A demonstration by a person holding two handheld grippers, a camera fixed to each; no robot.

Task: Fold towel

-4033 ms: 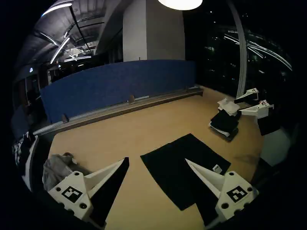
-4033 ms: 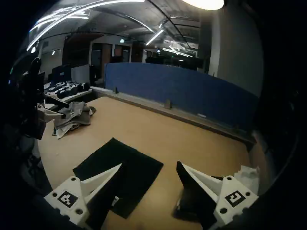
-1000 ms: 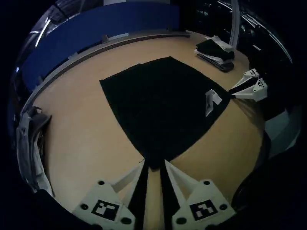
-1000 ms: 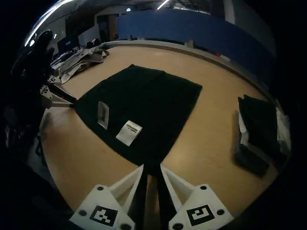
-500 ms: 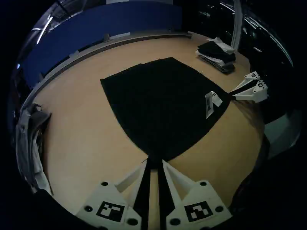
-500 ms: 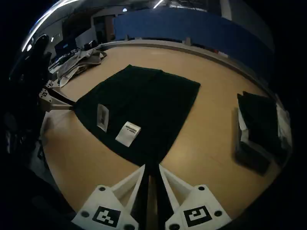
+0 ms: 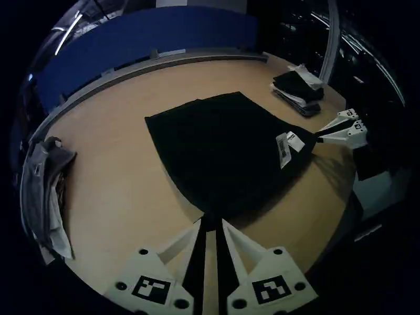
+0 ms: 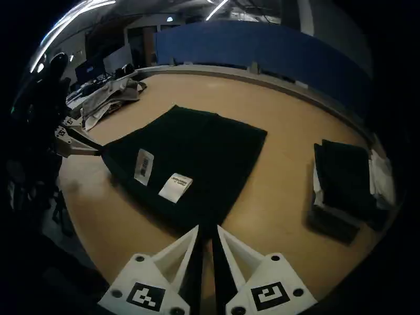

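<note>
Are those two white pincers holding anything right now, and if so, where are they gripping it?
Yes, the dark towel: the left gripper pinches one near corner, the right gripper the neighbouring corner.

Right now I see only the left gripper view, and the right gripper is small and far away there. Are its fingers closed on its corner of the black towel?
Observer: Yes; in the right gripper view the right gripper has both fingers closed on a corner of the black towel.
Operator: Is the near edge lifted?
Observer: It is; it casts a shadow on the table, up to the left gripper.
Operator: Anything close on the right side?
Observer: A stack of folded dark towels, with bare table between it and the black towel.
</note>
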